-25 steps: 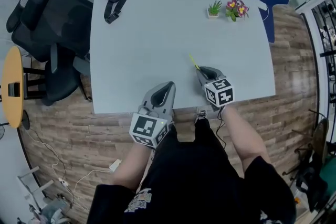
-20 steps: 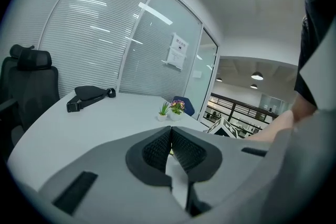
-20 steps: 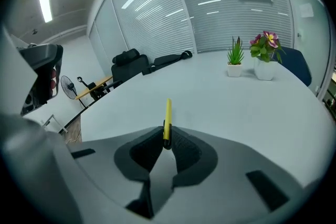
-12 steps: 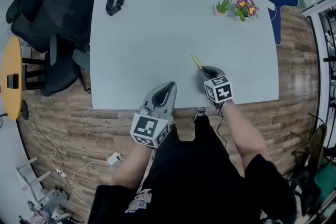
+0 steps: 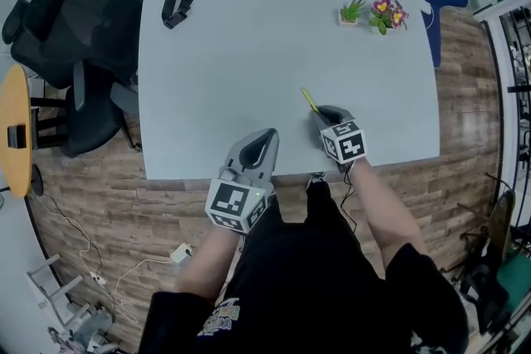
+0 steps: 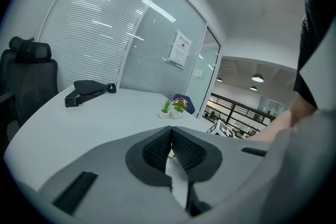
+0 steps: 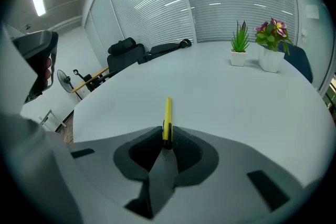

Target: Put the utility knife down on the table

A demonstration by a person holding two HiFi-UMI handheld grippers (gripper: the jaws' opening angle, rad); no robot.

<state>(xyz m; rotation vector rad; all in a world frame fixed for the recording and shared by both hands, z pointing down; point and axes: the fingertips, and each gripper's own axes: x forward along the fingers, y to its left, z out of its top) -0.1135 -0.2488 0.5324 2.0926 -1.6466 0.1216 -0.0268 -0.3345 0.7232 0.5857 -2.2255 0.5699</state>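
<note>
The right gripper point(image 7: 167, 138) has its jaws pinching the tail end of the yellow utility knife point(image 7: 167, 115), which sticks out forward from them over the pale counter point(image 5: 249, 46). The knife sits close to the counter's near edge, toward its right side. No view settles whether its far tip touches the surface or hangs just above it.

The left gripper point(image 6: 170, 135) waits at the near edge with its jaws pressed together on nothing.

The main risk, as I judge it, is letting go too early. Held only by one end, the knife could tip, bounce or skid back toward the near edge and off the counter. Opening the jaws with the knife tilted would cause the same. Whether the blade is out is too small to tell.
</note>
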